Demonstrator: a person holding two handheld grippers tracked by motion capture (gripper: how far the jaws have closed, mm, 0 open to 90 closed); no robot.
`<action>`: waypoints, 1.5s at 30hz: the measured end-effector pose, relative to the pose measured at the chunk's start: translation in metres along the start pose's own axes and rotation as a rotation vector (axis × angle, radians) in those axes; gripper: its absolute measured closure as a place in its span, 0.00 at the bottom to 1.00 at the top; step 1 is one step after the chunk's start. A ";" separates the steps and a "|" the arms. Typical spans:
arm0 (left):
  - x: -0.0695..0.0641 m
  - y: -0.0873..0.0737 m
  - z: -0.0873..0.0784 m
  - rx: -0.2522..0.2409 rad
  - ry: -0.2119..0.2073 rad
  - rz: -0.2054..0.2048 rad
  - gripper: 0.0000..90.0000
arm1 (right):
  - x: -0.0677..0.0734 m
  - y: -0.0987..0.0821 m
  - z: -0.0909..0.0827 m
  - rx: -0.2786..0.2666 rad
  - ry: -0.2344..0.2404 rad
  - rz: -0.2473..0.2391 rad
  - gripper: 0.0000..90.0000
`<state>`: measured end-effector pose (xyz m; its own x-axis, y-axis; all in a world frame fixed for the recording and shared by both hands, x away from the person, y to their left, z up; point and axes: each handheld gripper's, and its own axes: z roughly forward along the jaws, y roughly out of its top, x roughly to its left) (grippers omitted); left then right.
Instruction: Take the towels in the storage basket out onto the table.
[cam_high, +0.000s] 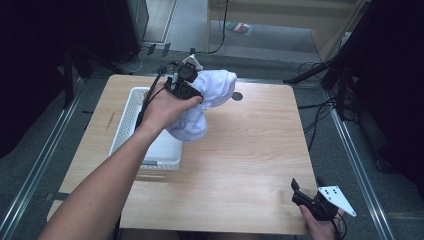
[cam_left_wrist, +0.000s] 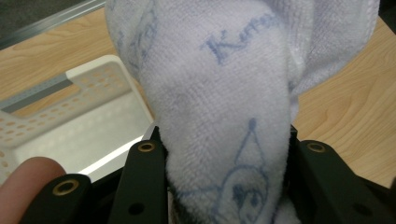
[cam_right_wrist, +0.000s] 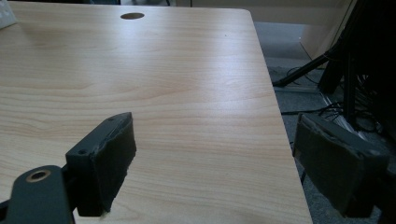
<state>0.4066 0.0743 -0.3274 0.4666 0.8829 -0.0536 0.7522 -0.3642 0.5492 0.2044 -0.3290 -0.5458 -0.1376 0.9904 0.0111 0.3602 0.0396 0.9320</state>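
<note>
A white towel with blue print (cam_high: 210, 95) hangs bunched in the air at the far side of the table, over the right rim of a white perforated basket (cam_high: 131, 107). My left gripper (cam_high: 192, 92) is shut on it; in the left gripper view the towel (cam_left_wrist: 224, 107) fills the gap between both black jaws, with the basket (cam_left_wrist: 70, 126) below and to the left. My right gripper (cam_high: 305, 192) rests at the table's near right corner. In the right gripper view it (cam_right_wrist: 229, 163) stands open, nothing between its pads.
The light wooden table (cam_high: 240, 150) has a round cable hole (cam_high: 237, 96) near its far edge. Dark stands and cables (cam_high: 340, 85) crowd the floor to the right. Metal rails (cam_high: 30, 170) run along the floor on the left.
</note>
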 end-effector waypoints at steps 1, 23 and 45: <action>-0.002 0.001 0.001 0.001 -0.007 -0.002 0.68 | 0.000 0.000 0.000 0.000 0.000 0.000 0.15; -0.036 0.005 0.033 0.028 -0.063 0.009 0.68 | 0.000 0.000 0.000 -0.004 0.001 0.002 0.15; -0.054 -0.013 0.090 0.070 -0.132 -0.016 0.65 | 0.000 0.000 0.000 -0.003 0.001 0.008 0.15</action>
<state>0.4137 0.0049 -0.4062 0.5084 0.8434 -0.1738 0.7883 -0.3745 0.4882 0.2040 -0.3294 -0.5458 -0.1351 0.9906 0.0192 0.3586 0.0308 0.9330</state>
